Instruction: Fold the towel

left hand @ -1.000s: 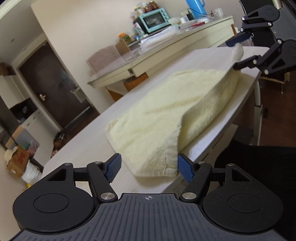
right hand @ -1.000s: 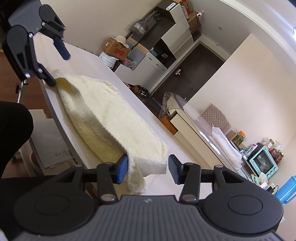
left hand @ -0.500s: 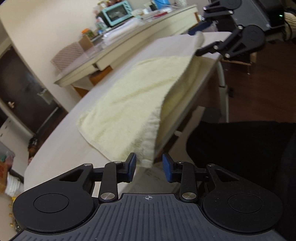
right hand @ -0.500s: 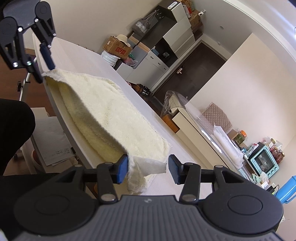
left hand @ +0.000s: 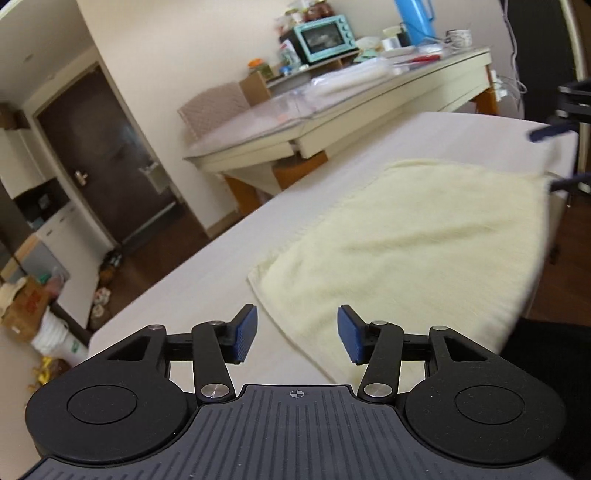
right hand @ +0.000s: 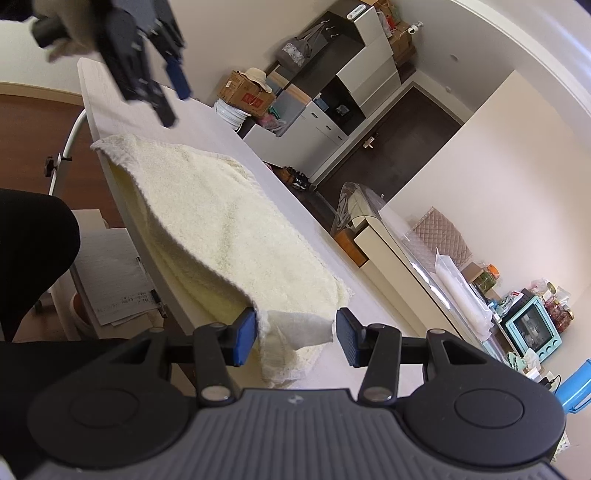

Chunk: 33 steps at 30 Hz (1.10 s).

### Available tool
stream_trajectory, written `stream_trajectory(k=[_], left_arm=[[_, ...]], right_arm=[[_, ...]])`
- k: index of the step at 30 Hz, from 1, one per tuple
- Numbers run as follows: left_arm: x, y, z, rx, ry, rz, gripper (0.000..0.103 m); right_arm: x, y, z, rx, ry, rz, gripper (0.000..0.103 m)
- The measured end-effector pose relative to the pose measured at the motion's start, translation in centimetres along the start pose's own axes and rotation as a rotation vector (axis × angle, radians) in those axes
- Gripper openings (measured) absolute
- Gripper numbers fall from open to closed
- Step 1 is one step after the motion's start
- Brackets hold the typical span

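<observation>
A pale yellow towel [left hand: 424, 240] [right hand: 221, 229] lies folded along the near edge of the white table [left hand: 184, 288] [right hand: 110, 81]. My left gripper [left hand: 297, 334] hangs over the table, its jaws opening, and no pad touches the towel edge that passes beneath them. From the right wrist view, the left gripper [right hand: 173, 99] is raised beyond the towel's far corner, which rests on the table. My right gripper [right hand: 295, 336] is shut on the towel's near corner, a raised flap spanning its blue pads. The left wrist view catches the right gripper [left hand: 554, 157] at its far right.
A long cream counter [left hand: 369, 110] beyond the table carries a mint toaster oven [left hand: 321, 35], a blue jug and clutter. A person's dark clothing [right hand: 29, 251] is at the table's near edge, with papers [right hand: 110, 273] below. Boxes [right hand: 243, 92] and a dark door [left hand: 103, 155] stand farther off.
The left gripper narrowed around the towel's corner off the table edge, then let it go, swung over the table and widened. That corner now rests on the table. The right gripper stayed put.
</observation>
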<state>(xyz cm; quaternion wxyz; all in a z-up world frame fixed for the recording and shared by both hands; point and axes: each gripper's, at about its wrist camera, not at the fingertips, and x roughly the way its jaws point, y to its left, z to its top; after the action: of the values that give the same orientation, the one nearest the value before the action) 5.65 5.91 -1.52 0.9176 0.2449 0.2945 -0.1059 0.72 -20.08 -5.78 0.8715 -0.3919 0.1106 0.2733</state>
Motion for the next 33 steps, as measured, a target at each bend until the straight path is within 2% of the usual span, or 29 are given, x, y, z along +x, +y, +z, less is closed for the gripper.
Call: stream_trajectory(k=[4, 9, 14, 22, 24, 26, 31, 33], left_arm=[[3.6, 0.7, 1.2, 0.055, 0.027, 0.026, 0.057], [6.3, 1.6, 0.8, 0.111, 0.07, 0.072, 0.057], [7.6, 3.2, 0.7, 0.073, 0.075, 0.084, 0.059], [8.2, 4.3, 1.1, 0.103, 0.065, 0.112, 0.058], [6.6, 4.4, 0.8, 0.085, 0.036, 0.077, 0.058], [3.8, 4.2, 0.2, 0.082, -0.008, -0.001, 0.057], [-3.4, 1.7, -2.1, 0.193, -0.114, -0.21, 0.058], [-5.3, 0.1, -3.1, 0.256, -0.119, -0.248, 0.058]], right_arm=[[0.5, -0.1, -0.1, 0.008, 0.015, 0.007, 0.05], [0.8, 0.1, -0.2, -0.009, 0.031, 0.012, 0.05], [1.1, -0.1, -0.1, -0.012, 0.033, 0.016, 0.05], [1.4, 0.3, 0.0, -0.019, 0.048, 0.011, 0.05], [1.2, 0.5, -0.1, -0.027, 0.05, 0.01, 0.05], [1.1, 0.5, -0.1, -0.034, 0.049, 0.008, 0.05], [1.0, 0.4, 0.0, -0.031, 0.04, 0.008, 0.05], [0.9, 0.3, 0.0, -0.025, 0.033, 0.006, 0.05]])
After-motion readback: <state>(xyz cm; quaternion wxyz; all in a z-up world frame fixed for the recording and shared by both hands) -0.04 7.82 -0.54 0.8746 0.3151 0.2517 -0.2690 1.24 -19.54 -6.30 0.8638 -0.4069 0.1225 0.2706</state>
